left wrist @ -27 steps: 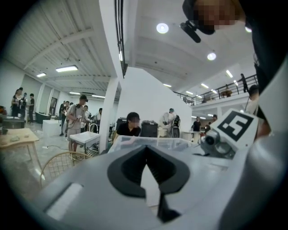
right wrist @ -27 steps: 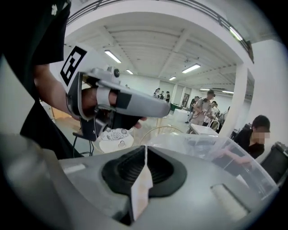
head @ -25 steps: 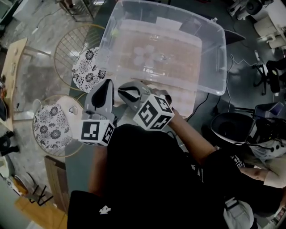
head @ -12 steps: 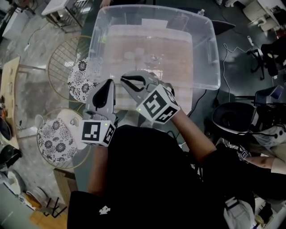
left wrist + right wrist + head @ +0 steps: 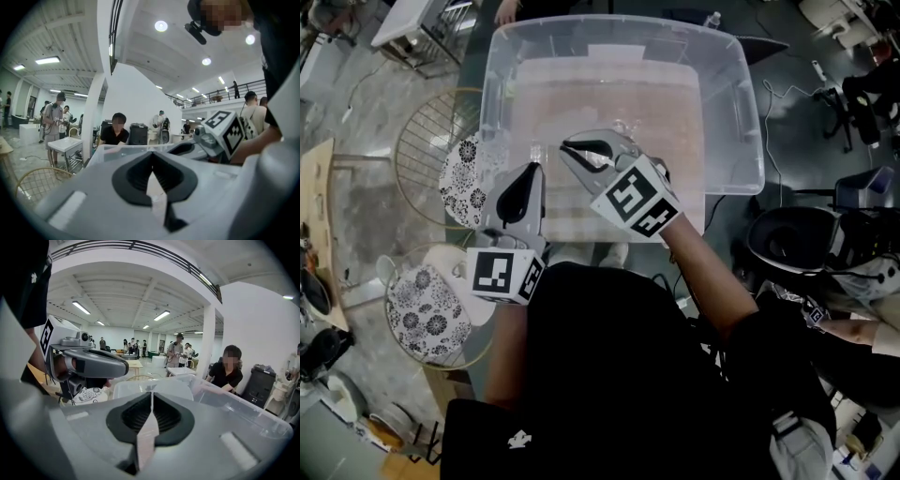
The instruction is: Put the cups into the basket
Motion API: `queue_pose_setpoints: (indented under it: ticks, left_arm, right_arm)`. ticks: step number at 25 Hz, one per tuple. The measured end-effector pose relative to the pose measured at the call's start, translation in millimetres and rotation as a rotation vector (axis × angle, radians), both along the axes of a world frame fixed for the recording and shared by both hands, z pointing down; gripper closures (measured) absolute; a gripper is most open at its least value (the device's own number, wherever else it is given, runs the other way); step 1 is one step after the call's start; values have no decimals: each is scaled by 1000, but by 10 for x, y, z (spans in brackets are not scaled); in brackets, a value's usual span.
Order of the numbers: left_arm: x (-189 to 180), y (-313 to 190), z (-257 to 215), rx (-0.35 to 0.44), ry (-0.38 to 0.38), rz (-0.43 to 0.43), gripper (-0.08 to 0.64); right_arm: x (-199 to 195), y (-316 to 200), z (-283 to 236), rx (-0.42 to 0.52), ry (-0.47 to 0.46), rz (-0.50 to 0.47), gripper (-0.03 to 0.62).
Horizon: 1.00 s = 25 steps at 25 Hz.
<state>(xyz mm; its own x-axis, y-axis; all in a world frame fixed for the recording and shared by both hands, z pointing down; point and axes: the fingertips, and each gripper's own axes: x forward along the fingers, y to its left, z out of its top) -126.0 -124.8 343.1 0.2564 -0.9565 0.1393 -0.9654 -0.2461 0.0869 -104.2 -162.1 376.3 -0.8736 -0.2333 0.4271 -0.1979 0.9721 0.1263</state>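
Observation:
In the head view my left gripper (image 5: 532, 170) is shut and empty, held just short of the near wall of a big clear plastic bin (image 5: 741, 112). My right gripper (image 5: 568, 147) is also shut and empty, with its tip over the bin's near left part. Faint clear glassware (image 5: 623, 125) shows inside the bin; I cannot make out single cups. Two gold wire baskets with flowered linings stand to the left, one farther (image 5: 422, 131) and one nearer (image 5: 431, 309). The left gripper view shows its jaws (image 5: 151, 176) pressed together, and the right gripper view (image 5: 151, 404) shows the same.
A dark round bin (image 5: 787, 248) and cables lie on the floor to the right. A wooden table edge (image 5: 314, 187) runs along the far left. A person in black (image 5: 227, 371) sits behind the clear bin, and other people stand farther back in the hall.
My right gripper has moved forward, from the bin's near edge to over its inside. The left gripper has stayed in about the same place. Both stay shut.

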Motion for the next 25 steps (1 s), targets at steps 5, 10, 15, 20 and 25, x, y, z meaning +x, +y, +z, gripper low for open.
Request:
queue_pose_setpoints:
  ticks: [5,10,15,20,25]
  left_arm:
    - [-157,-217,111,-32,63,7,554]
    - [-300,-419,166,-61,57,15,554]
    - [-434,-592,270,-83,82,-7,554]
    - [-553,-716,366,-104,86,-27,554]
    - [-617,-781,433,-112,83,-43,554]
  right_arm:
    - [-162,-298,147,-11,28,8,577]
    - [-311,-520,428,-38,105,-5,577]
    - [-424,-687,777,-57,213,-43,577]
    - [-524,-829,1189,-85,311,-79,577]
    - [-569,-919,1711,-117,436,-116,577]
